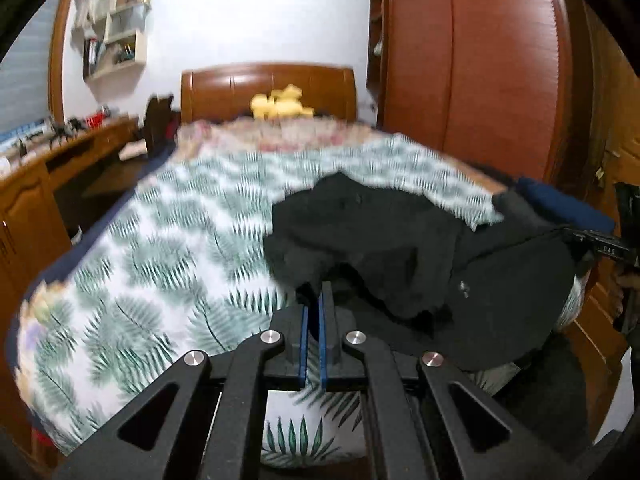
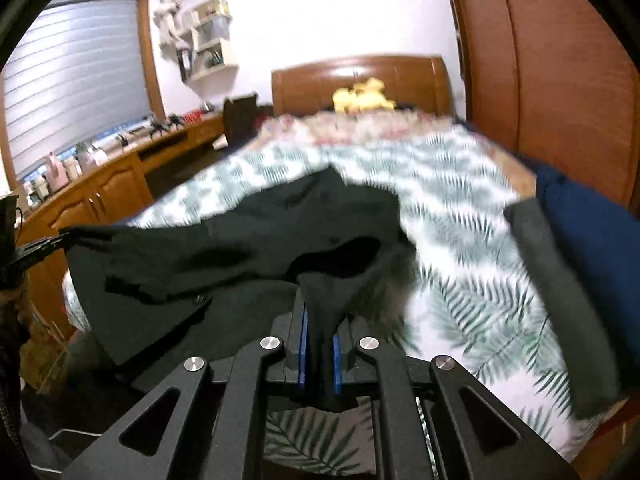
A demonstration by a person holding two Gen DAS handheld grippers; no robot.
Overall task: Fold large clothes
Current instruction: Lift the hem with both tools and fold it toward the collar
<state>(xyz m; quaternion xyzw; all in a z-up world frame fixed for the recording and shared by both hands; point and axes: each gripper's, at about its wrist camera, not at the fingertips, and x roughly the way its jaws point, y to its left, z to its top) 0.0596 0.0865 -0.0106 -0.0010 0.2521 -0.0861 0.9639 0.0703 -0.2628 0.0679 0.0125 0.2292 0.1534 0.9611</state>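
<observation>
A: At the near edge of the leaf-print bed cover [image 1: 152, 248], how many garments?

B: One black, limp cloth garment [image 1: 380, 232], lifted off the cover, stretched between two grippers. Folded grey and navy cloth [image 2: 568, 240] lies far right.

A: The tongs?

B: The right gripper [image 2: 319, 344] is clamped on a bunch of the black cloth. The left gripper [image 1: 313, 320] has its jaws nearly together, pinching the garment's edge.

A: Containers?

B: One white wall shelf [image 1: 116, 44], cluttered; contents blurred.

Leaf-print bedspread [image 1: 152, 240], wooden headboard [image 1: 268, 88] (yellow plush [image 1: 280, 106] below), wardrobe [image 1: 480, 60], wall shelves [image 2: 212, 40], blinds [image 2: 76, 76].
</observation>
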